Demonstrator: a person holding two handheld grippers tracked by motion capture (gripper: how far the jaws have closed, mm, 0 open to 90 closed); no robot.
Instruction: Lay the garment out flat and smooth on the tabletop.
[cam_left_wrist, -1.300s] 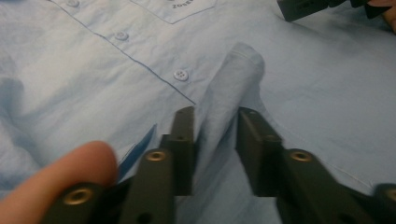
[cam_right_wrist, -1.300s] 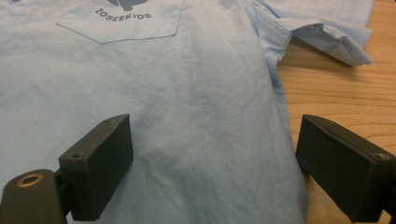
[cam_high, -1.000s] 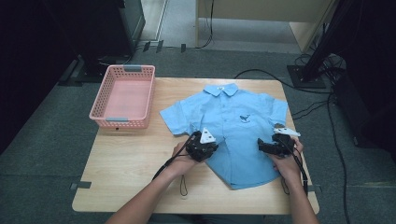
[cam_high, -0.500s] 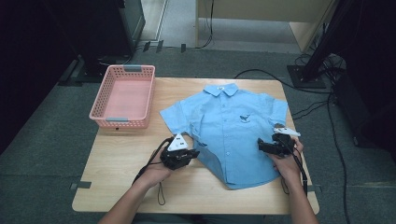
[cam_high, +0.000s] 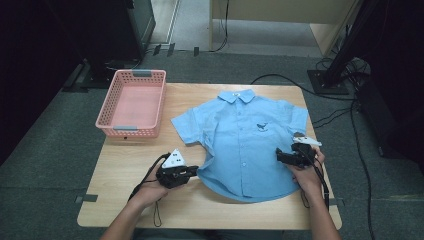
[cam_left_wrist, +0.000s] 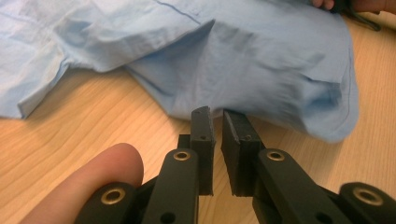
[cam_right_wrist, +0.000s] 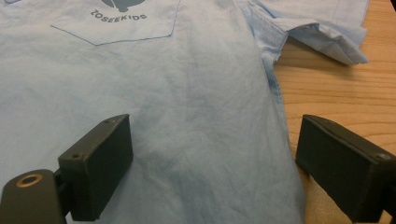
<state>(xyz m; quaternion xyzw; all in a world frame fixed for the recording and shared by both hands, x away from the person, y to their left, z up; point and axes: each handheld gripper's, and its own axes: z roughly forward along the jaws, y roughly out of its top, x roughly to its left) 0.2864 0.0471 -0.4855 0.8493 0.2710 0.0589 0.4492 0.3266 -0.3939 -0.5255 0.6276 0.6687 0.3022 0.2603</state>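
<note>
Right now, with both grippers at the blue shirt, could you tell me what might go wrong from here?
1. The left gripper sits at the shirt edge with its jaws nearly closed, no cloth between them; having just begun opening, they may be too narrow to catch the fabric.
2. The right gripper straddles the shirt's side seam with wide jaws; it could pinch only the top layer.
3. The sleeve lies rumpled, so a fold may come out uneven.
</note>
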